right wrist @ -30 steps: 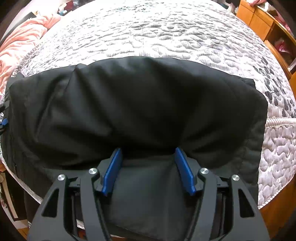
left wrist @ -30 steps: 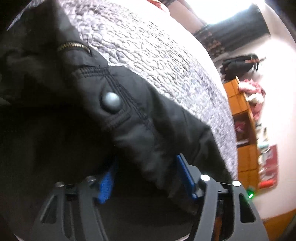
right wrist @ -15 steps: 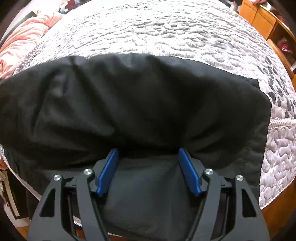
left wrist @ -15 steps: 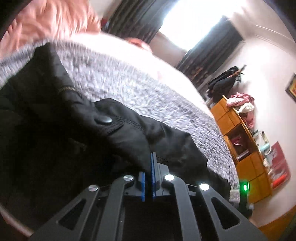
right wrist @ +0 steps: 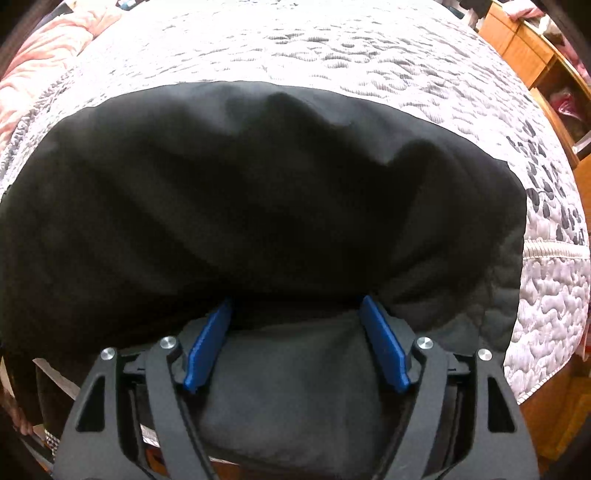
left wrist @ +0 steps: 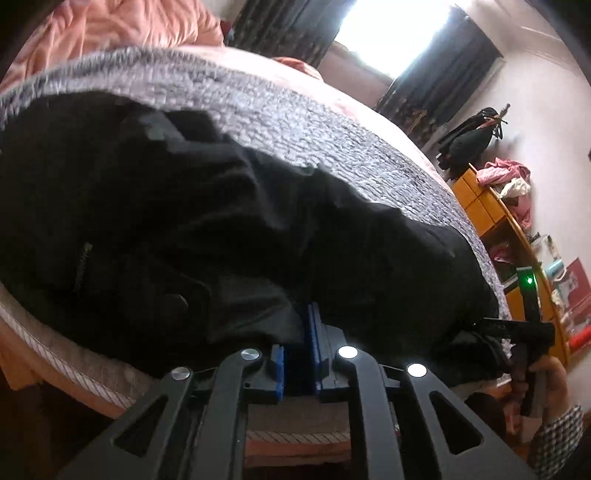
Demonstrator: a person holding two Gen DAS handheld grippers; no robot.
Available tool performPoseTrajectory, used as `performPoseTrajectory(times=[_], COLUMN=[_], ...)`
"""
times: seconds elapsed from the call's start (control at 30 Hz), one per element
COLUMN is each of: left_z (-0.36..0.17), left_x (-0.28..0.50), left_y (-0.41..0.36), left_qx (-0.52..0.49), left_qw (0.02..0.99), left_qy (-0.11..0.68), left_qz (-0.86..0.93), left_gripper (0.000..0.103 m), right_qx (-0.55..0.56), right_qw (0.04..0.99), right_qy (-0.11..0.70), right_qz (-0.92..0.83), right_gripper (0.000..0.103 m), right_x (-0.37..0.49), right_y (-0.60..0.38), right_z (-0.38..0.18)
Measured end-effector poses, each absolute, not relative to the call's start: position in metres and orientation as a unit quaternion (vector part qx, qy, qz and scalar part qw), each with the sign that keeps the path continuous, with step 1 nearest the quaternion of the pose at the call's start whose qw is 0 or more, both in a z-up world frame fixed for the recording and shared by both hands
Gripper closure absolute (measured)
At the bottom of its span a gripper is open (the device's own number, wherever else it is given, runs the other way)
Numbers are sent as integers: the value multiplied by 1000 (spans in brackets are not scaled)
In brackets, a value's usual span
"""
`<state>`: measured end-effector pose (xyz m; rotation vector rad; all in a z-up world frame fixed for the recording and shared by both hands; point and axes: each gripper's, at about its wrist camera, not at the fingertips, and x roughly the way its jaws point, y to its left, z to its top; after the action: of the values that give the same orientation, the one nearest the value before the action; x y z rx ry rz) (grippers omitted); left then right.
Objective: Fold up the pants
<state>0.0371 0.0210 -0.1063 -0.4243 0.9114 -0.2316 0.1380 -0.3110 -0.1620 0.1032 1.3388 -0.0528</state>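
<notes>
The black pants (left wrist: 207, 221) lie bunched across the near edge of the bed. In the left wrist view my left gripper (left wrist: 308, 314) is shut on a fold of the pants at the waist end, near a snap button (left wrist: 174, 302) and a zipper (left wrist: 83, 264). In the right wrist view the pants (right wrist: 258, 192) fill the middle as a wide black mound. My right gripper (right wrist: 295, 314) is open, its blue pads (right wrist: 208, 343) spread around the near edge of the cloth, which sags between them. The fingertips are hidden under the fabric.
The bed has a grey-white quilted cover (right wrist: 332, 48). A pink blanket (left wrist: 122, 26) lies at the far left. Orange wooden shelves (left wrist: 491, 218) with clothes stand right of the bed. The other hand and its handle (left wrist: 532, 332) show at the right edge.
My left gripper closed on the waist fold and has lifted and turned it over, so the button now faces down-left. The right gripper stayed open at the pants edge.
</notes>
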Motion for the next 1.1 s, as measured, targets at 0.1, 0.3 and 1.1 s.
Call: performPoseTrajectory(times=[0.1,0.3,1.1], left_z=[-103,-82,-141], left_x=[40,29,92], left_y=[23,38,103], left_qx=[-206,-247,-192], left_qw=[858,823,838], left_qy=[456,490,510], left_qz=[-118,-146,-19], left_gripper=[89,86,74], right_qx=[48,45,56], right_qw=[781,780,789], right_qy=[622,624,612], right_qz=[-24,-22,-23], right_gripper=[29,28,24], right_x=[139,143,143], right_y=[-310,-311,-320], right_z=[-164,-165,-145])
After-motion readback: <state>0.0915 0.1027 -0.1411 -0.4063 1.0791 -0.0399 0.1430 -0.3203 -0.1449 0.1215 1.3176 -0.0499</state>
